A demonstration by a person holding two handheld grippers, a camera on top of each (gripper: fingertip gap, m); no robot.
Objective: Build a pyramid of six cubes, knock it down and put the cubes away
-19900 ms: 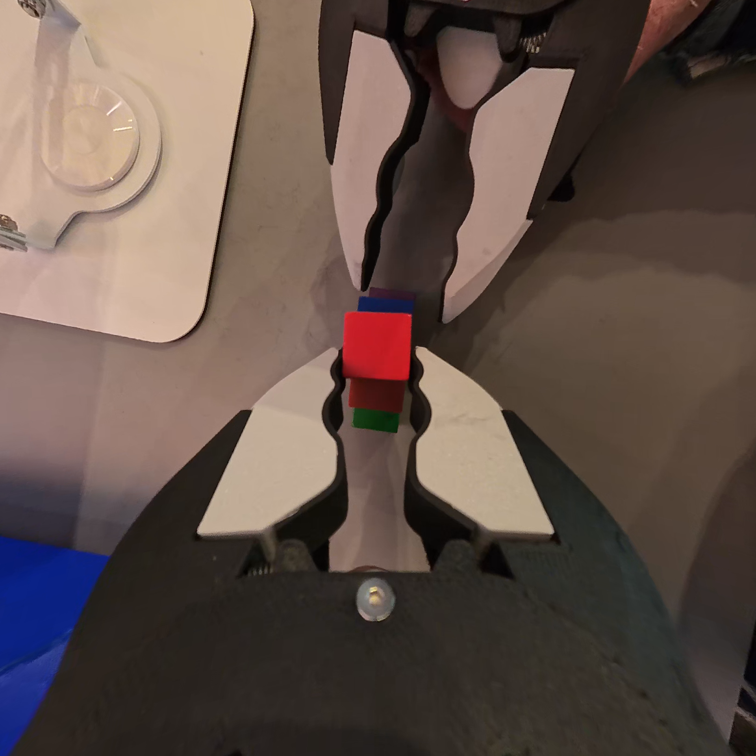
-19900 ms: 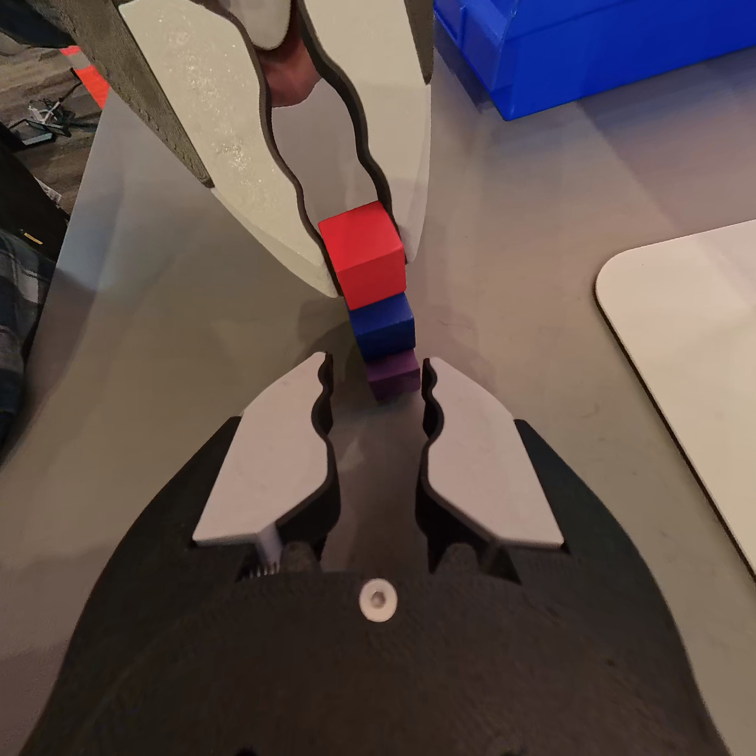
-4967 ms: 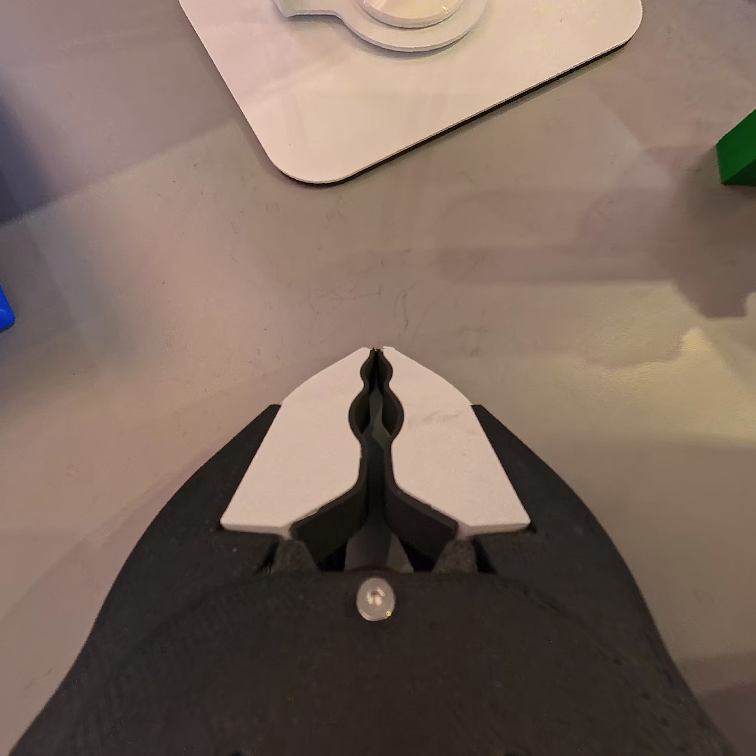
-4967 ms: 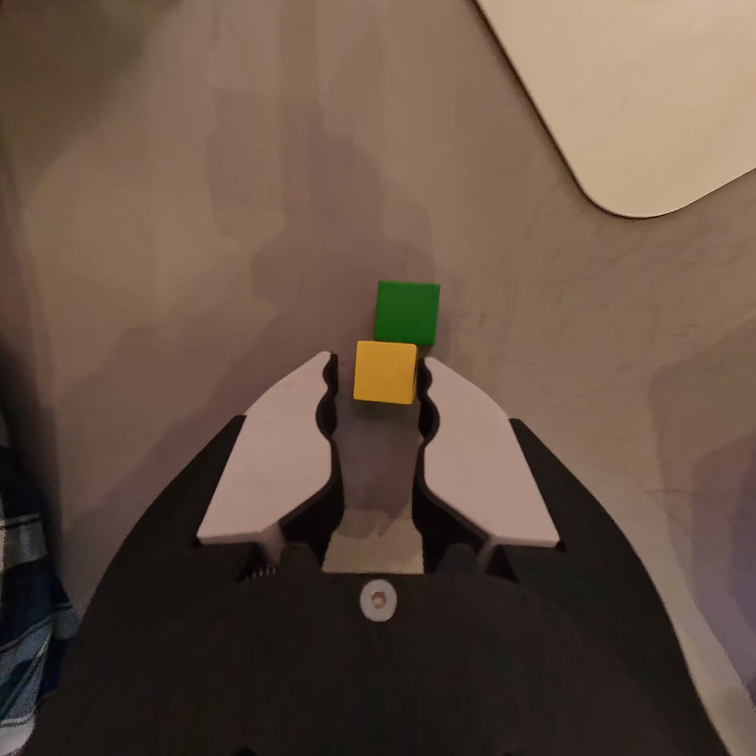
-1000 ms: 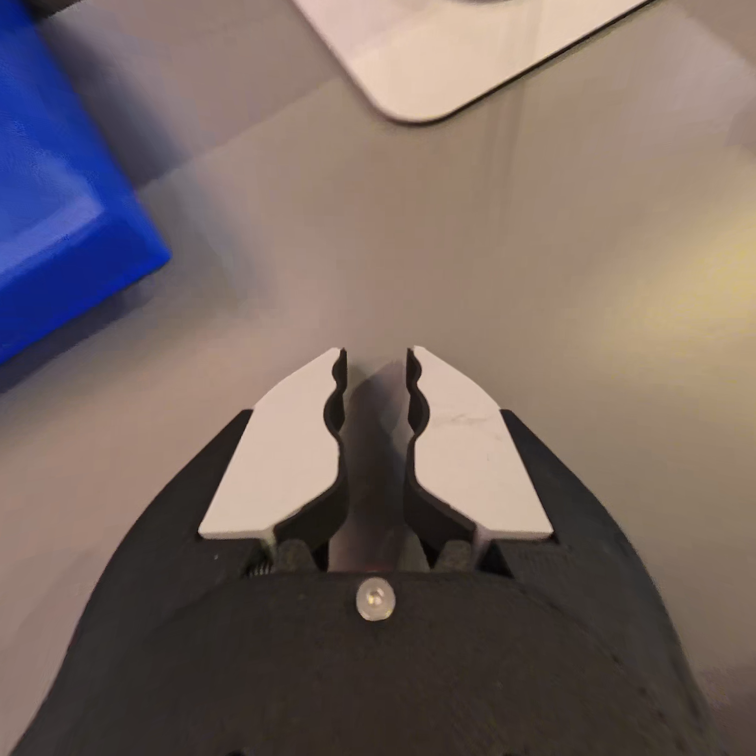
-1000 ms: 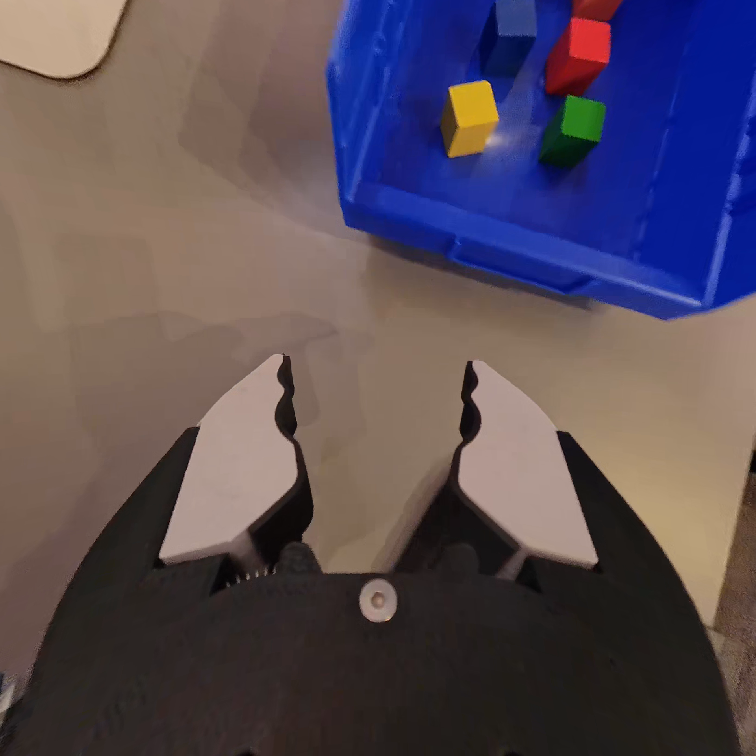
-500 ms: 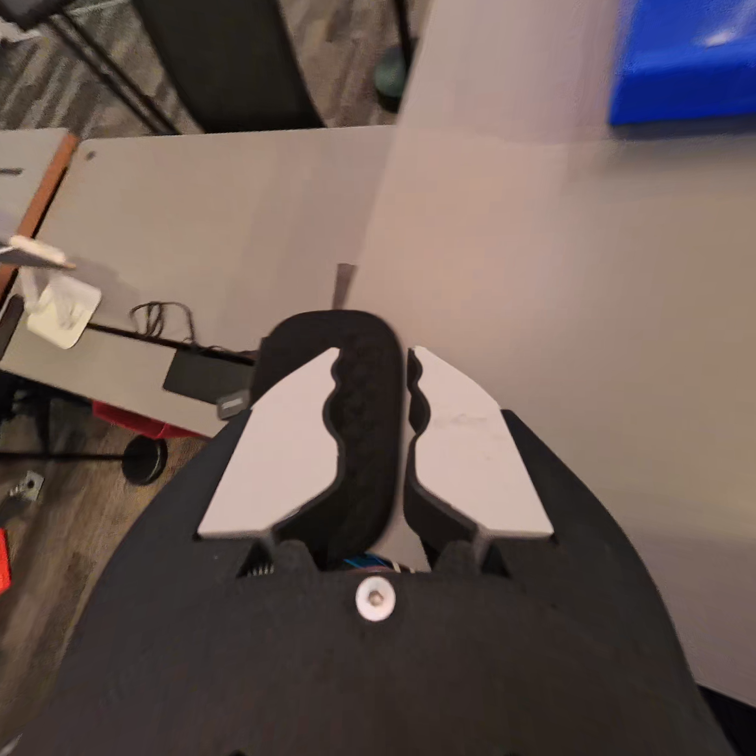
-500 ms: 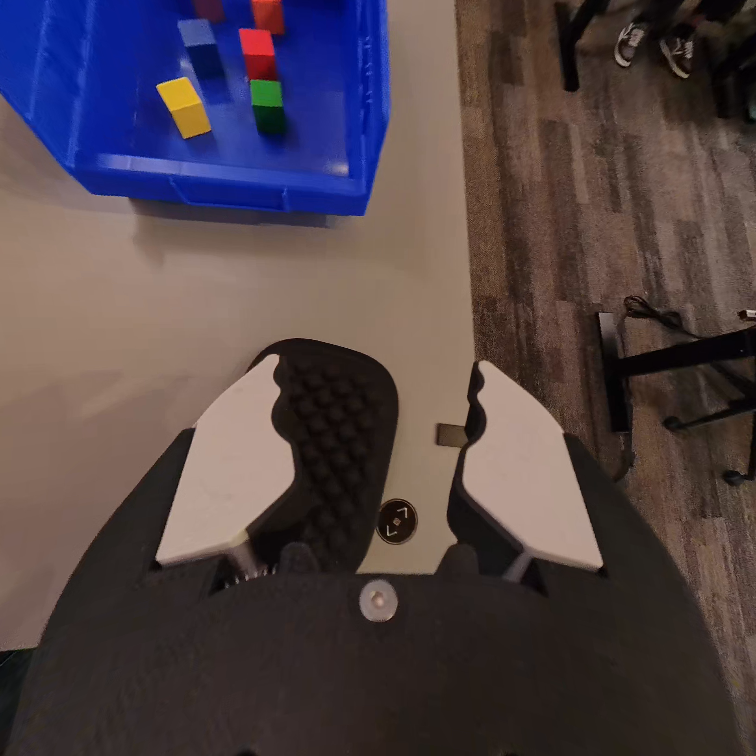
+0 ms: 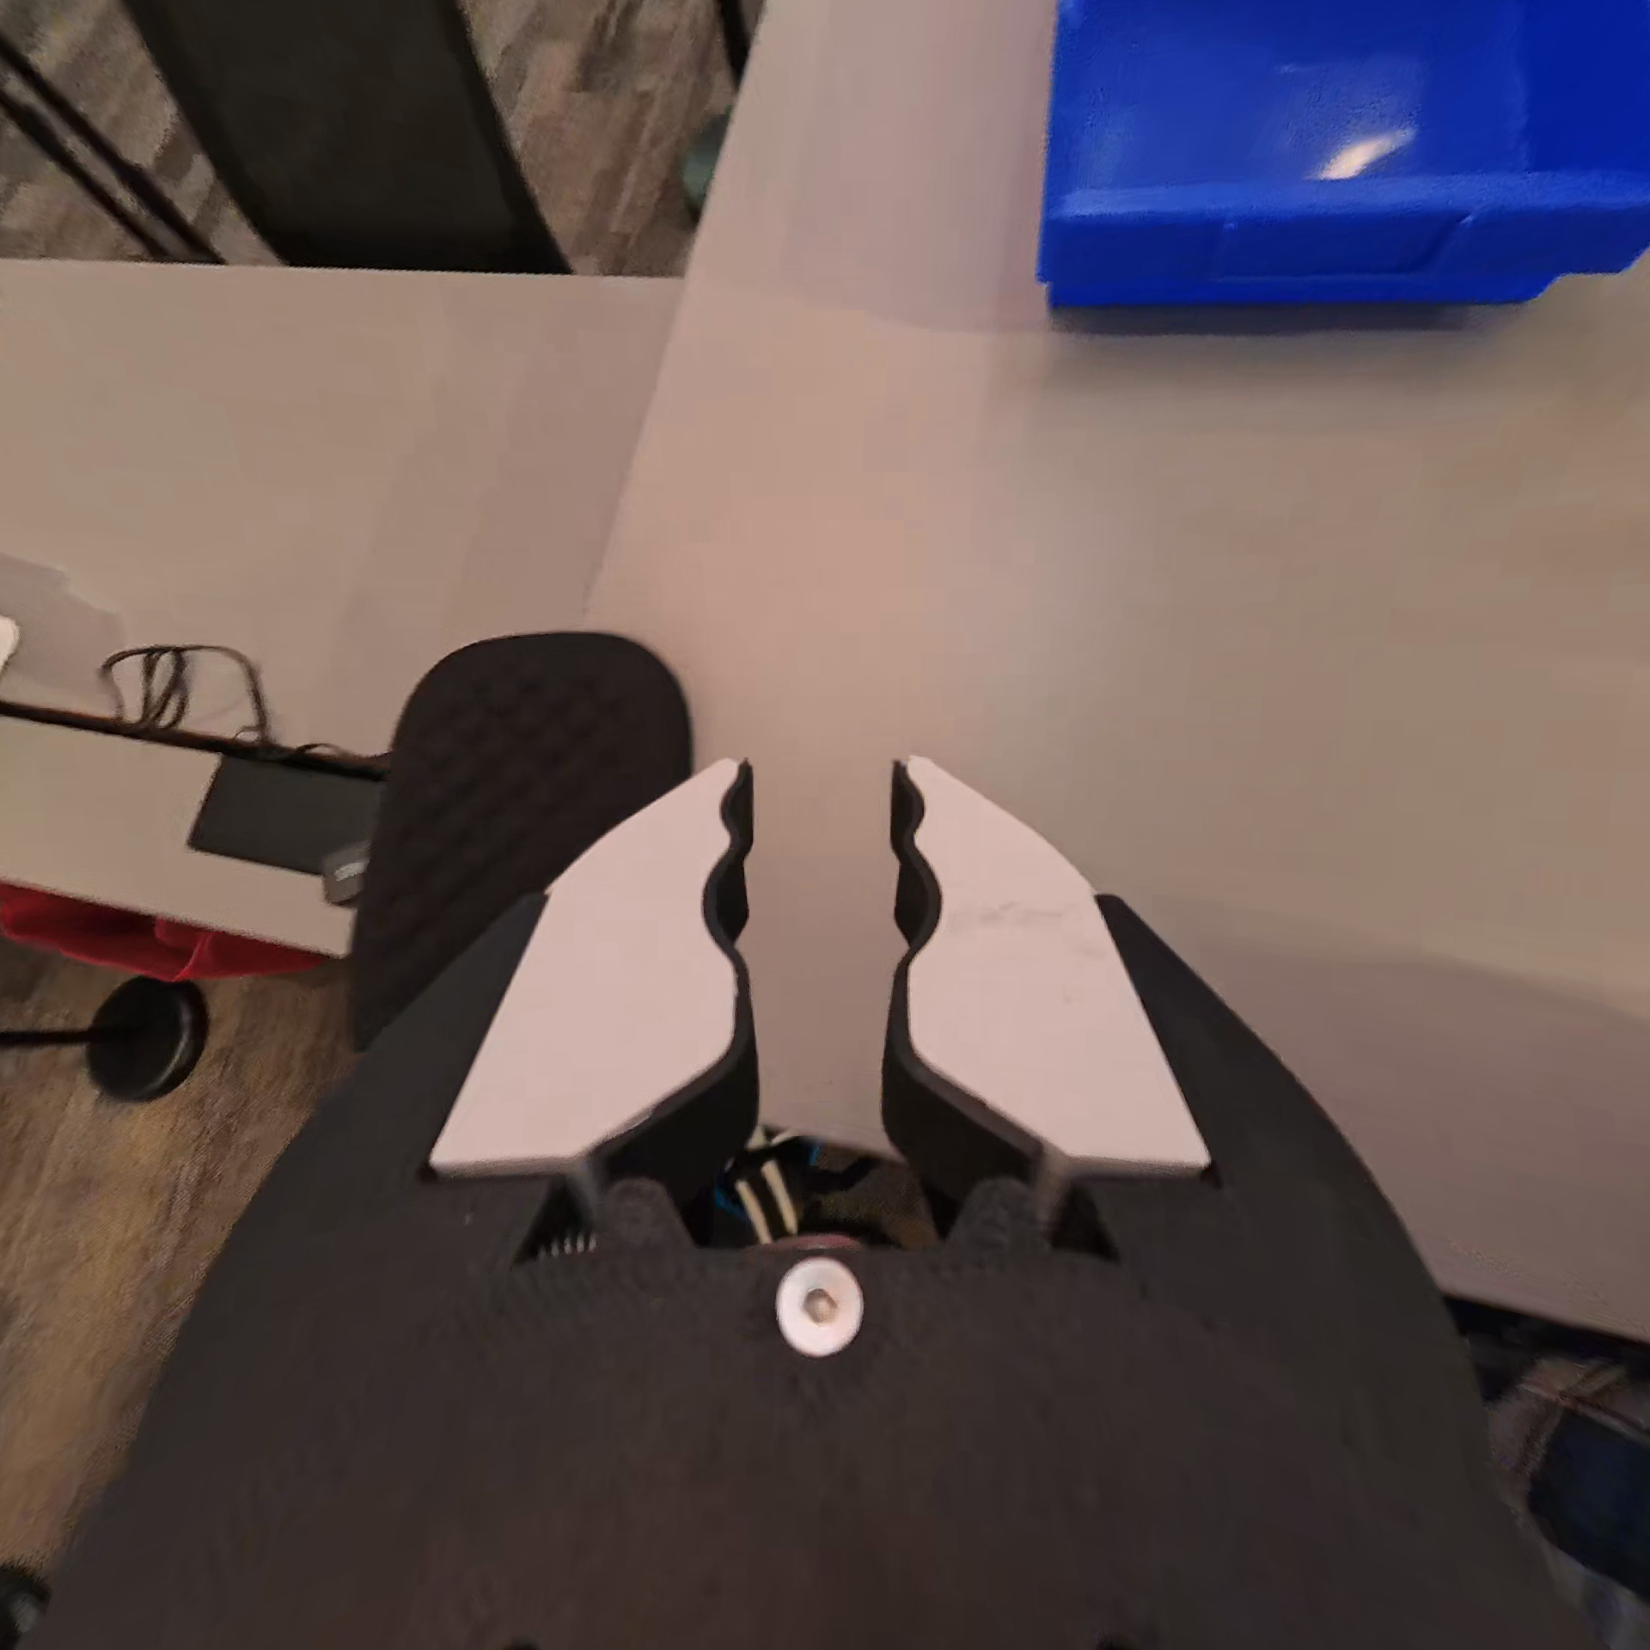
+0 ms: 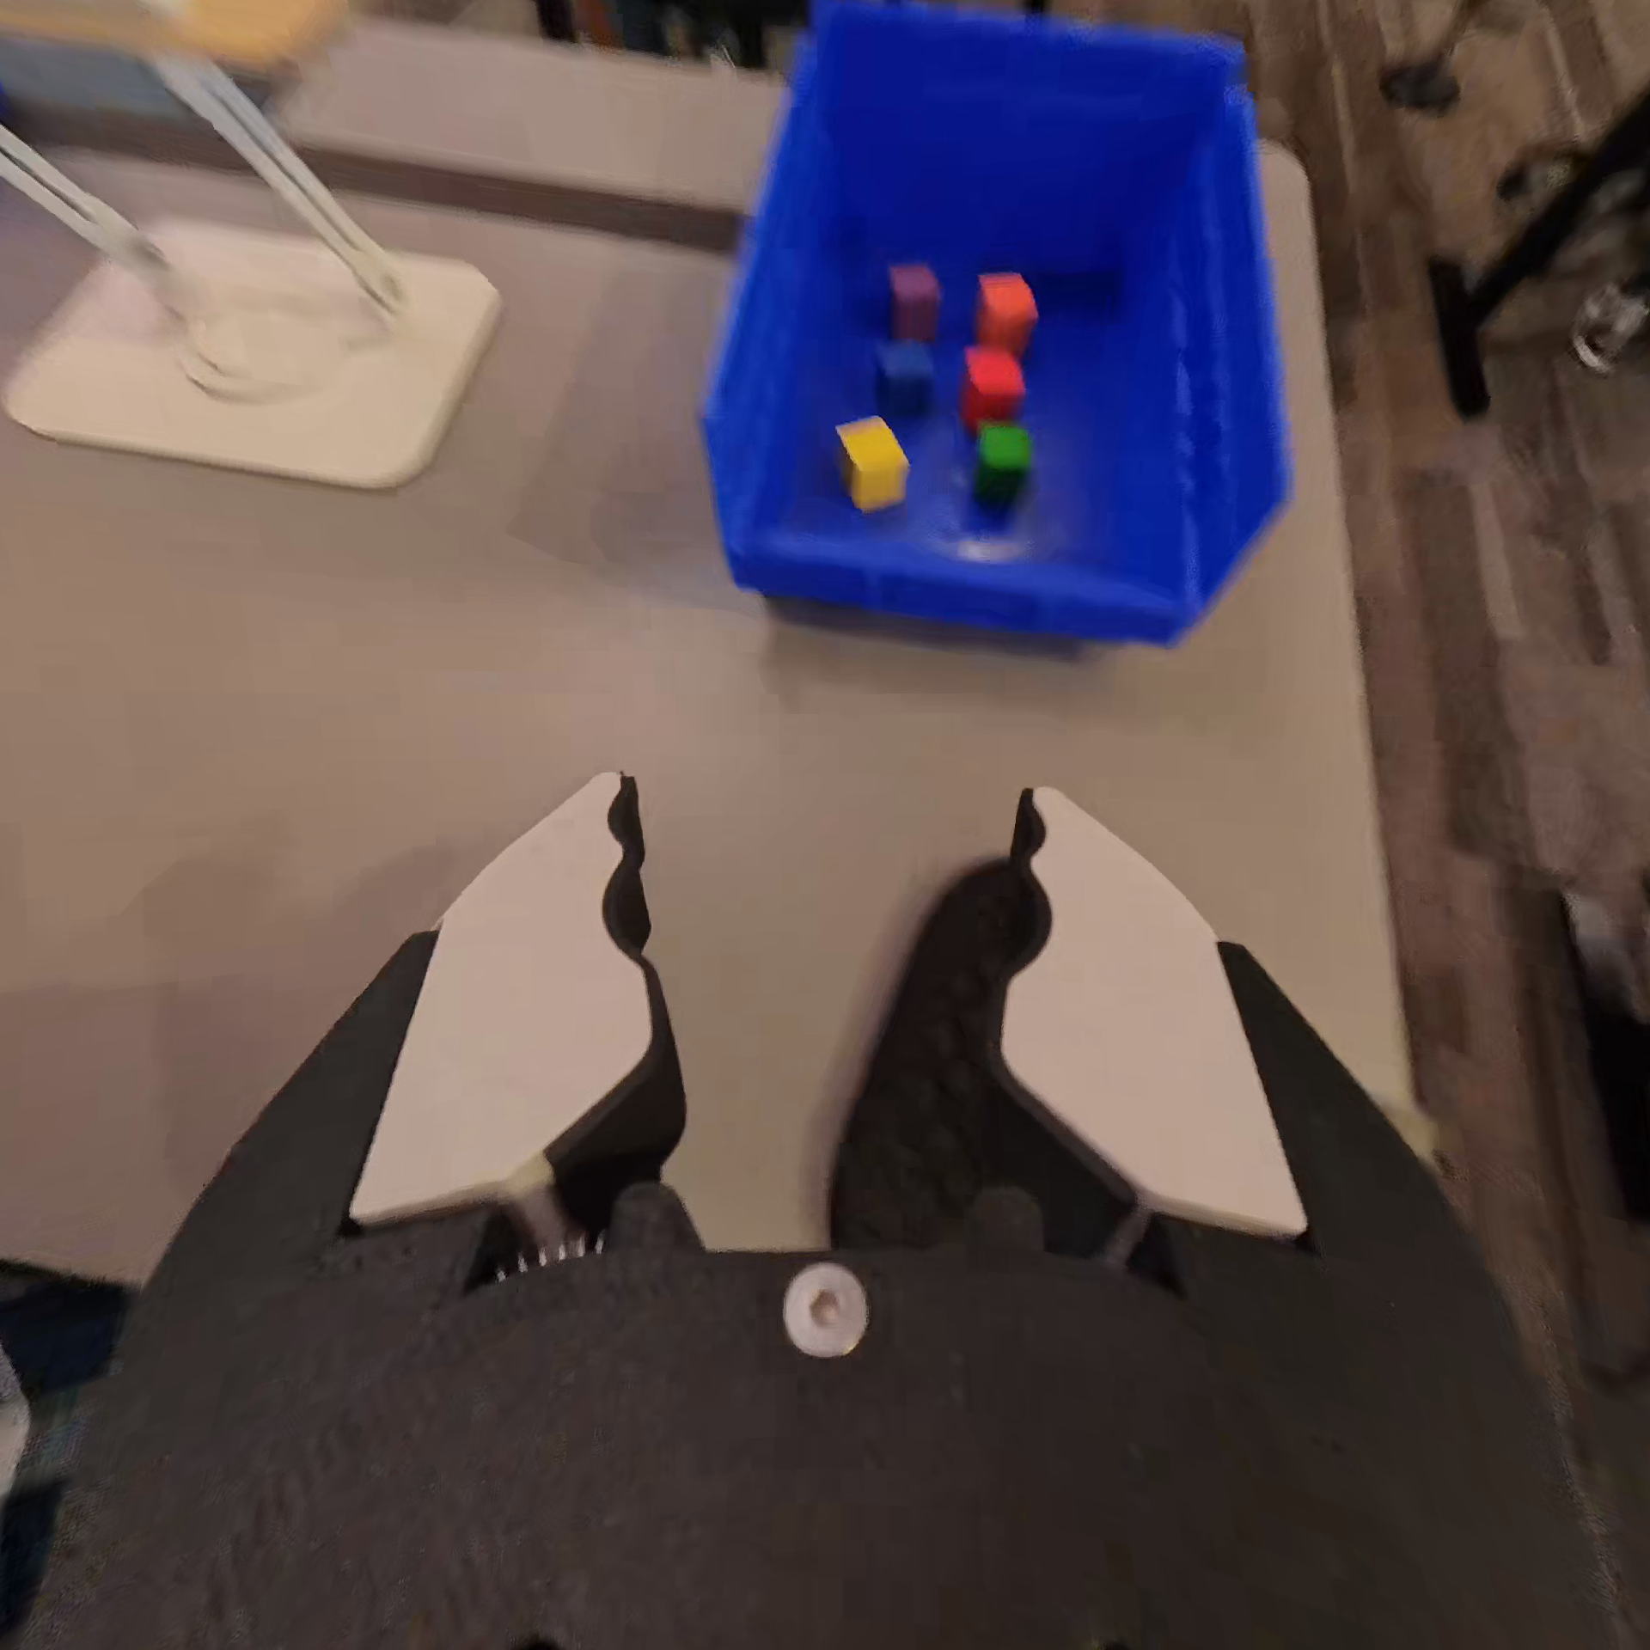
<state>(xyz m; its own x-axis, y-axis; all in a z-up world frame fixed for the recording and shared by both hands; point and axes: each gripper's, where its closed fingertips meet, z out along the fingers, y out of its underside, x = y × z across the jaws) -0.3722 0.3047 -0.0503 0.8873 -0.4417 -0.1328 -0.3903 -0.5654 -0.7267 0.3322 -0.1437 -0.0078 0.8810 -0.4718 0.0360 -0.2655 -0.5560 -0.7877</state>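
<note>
Both tools gaped bare, right tool (image 10: 821,790) wide, left tool (image 9: 821,772) narrower; six blurred cubes, seemingly, sat in the blue bin (image 10: 937,589) at upper right.

Your left view: bin (image 9: 1339,161) cut off at the top and right edges, inside hidden by its front wall. Your right view: all blurred; stand (image 10: 250,357) smeared, top cropped; black pad (image 10: 937,1027) partly behind your right finger (image 10: 1116,982).
</note>
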